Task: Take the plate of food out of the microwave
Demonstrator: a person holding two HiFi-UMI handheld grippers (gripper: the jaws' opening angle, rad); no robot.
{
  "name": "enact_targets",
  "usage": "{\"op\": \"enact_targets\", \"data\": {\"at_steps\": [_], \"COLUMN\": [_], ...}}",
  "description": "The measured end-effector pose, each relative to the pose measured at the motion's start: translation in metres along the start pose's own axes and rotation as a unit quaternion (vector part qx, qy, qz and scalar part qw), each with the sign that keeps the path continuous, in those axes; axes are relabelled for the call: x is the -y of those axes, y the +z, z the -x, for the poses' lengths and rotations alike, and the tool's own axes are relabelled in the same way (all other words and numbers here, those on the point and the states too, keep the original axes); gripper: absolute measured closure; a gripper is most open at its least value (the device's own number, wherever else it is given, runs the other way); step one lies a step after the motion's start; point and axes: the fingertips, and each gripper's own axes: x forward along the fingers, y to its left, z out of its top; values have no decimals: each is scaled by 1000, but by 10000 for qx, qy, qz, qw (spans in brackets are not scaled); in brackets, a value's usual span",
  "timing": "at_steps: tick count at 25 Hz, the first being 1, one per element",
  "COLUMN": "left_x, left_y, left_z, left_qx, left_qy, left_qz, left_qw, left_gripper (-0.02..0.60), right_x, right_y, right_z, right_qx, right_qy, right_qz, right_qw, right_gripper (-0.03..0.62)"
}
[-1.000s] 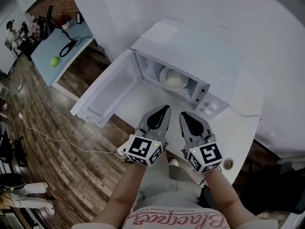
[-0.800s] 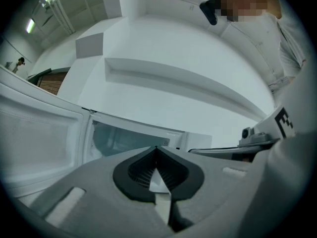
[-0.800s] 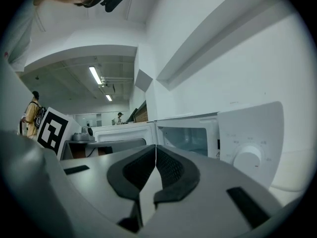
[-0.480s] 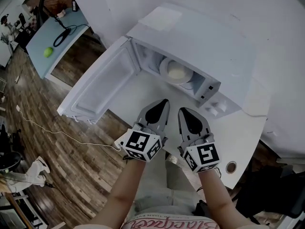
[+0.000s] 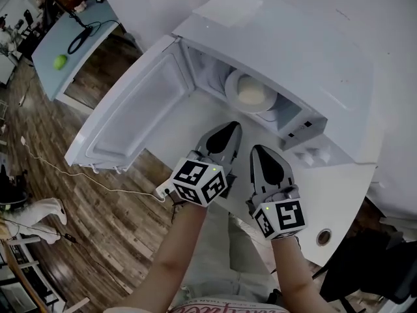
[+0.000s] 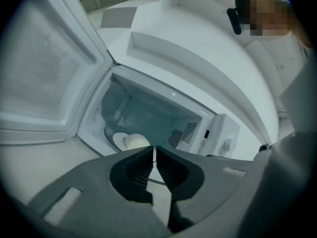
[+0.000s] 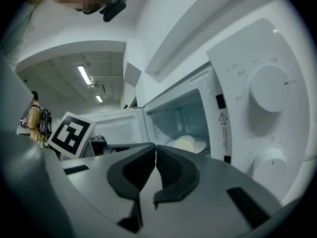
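The white microwave (image 5: 293, 51) stands on a white counter with its door (image 5: 127, 119) swung wide to the left. Inside it a white plate (image 5: 250, 94) carries a pale round bun (image 6: 134, 142), also visible as the bun (image 7: 185, 143) in the right gripper view. My left gripper (image 5: 228, 130) hovers just in front of the cavity opening, shut and empty. My right gripper (image 5: 262, 152) hangs beside it, in front of the control panel with two knobs (image 7: 269, 87), shut with nothing held.
The counter's front edge (image 5: 287, 246) is close under my forearms. Wooden floor (image 5: 58, 194) with a white cable lies to the left. A blue table (image 5: 65, 44) with a green ball stands far left. A person (image 7: 35, 120) stands in the background.
Both grippers have moved closer to the microwave opening, the left one leading. The microwave and its plate fill more of the head view. The jaws have stayed shut.
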Motion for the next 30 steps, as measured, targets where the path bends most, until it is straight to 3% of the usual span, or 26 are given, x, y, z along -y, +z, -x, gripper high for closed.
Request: {"op": "enact_targets", "data": {"at_steps": [7,9,14,19,30], "left_x": [-26,-33,-52,-63,-73], "left_y": [-9,-12,-16,-24,-29], "left_z": [-19,-25,-38,-51,-66], "left_qx": [-128,-163,-213,-575,-1098], "left_qy": [49,88,303,507,970], "left_qz": [452,692,1391,1664,2737], "left_qw": [9989,9974,9896,9831,9506], "left_gripper": [571,511,500,494,469], "right_x": [8,9,12,16,21], "right_y": [-12,-14,-22,-26,-21], "right_z": [-18,-22,-31,-39,-46], "right_qx": [-13,-13,-93,-158,-273], "right_qy": [-63,-59,-79,-109,-172], "right_qz": [-133,-171,-265,-326,-409], "right_qw": [9999,9998,9996,9993,9986], "right_gripper": [582,580,580,580,580]}}
